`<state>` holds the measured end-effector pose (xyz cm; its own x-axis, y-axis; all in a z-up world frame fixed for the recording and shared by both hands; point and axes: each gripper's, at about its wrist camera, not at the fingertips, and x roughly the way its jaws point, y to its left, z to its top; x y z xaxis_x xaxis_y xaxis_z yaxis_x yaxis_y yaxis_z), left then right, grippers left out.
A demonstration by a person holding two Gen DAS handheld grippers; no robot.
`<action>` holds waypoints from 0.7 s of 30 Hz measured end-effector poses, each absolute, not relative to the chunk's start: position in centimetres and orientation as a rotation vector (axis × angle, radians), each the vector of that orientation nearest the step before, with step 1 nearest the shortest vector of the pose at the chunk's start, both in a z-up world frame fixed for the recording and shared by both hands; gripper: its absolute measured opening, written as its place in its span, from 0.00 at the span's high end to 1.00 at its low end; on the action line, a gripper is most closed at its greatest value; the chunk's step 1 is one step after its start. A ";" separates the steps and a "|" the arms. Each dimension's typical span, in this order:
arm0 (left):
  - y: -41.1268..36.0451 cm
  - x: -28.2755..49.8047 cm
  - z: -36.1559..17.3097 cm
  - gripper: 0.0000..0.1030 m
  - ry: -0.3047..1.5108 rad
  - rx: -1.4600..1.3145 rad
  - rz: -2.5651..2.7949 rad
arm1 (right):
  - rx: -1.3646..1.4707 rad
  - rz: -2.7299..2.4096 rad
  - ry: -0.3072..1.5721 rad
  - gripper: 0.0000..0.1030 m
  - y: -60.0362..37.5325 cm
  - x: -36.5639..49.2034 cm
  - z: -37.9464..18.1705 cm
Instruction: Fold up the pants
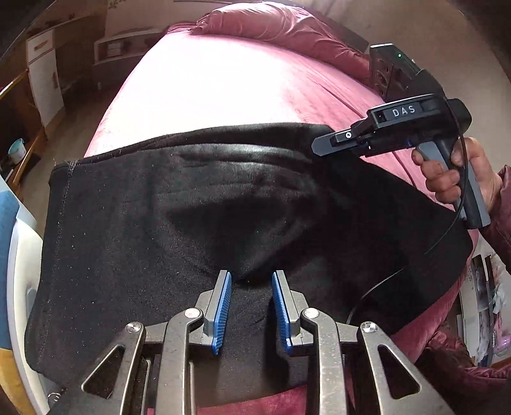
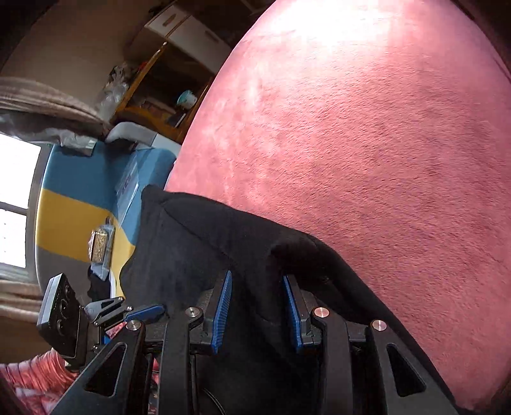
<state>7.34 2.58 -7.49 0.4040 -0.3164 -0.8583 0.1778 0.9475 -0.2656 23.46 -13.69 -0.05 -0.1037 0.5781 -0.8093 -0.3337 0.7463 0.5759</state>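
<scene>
Black pants (image 1: 159, 207) lie across the near end of a pink bed (image 1: 207, 89), folded into a wide band. My left gripper (image 1: 252, 277) is open over the near edge of the pants, with black cloth between its blue pads. My right gripper (image 2: 257, 277) is also open, with a raised fold of the pants (image 2: 207, 242) between its pads. In the left wrist view the right gripper (image 1: 322, 145) sits at the pants' far right edge, held by a hand.
A pink pillow (image 1: 271, 25) lies at the head of the bed. White shelves and a cabinet (image 1: 44, 73) stand to the left. A blue and yellow surface (image 2: 80, 198) lies beside the bed, and the left gripper's body (image 2: 64, 313) shows low in the right wrist view.
</scene>
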 end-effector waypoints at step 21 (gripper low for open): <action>12.6 9.5 -4.7 0.75 0.989 -0.403 -0.124 | 0.303 0.484 1.251 0.64 -17.0 20.7 1.8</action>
<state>9.54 12.55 -4.72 0.5492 -0.2823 -0.7866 -0.0792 0.9194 -0.3853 20.68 -17.00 1.76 0.2334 0.5071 -0.8297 -0.1838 0.8609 0.4745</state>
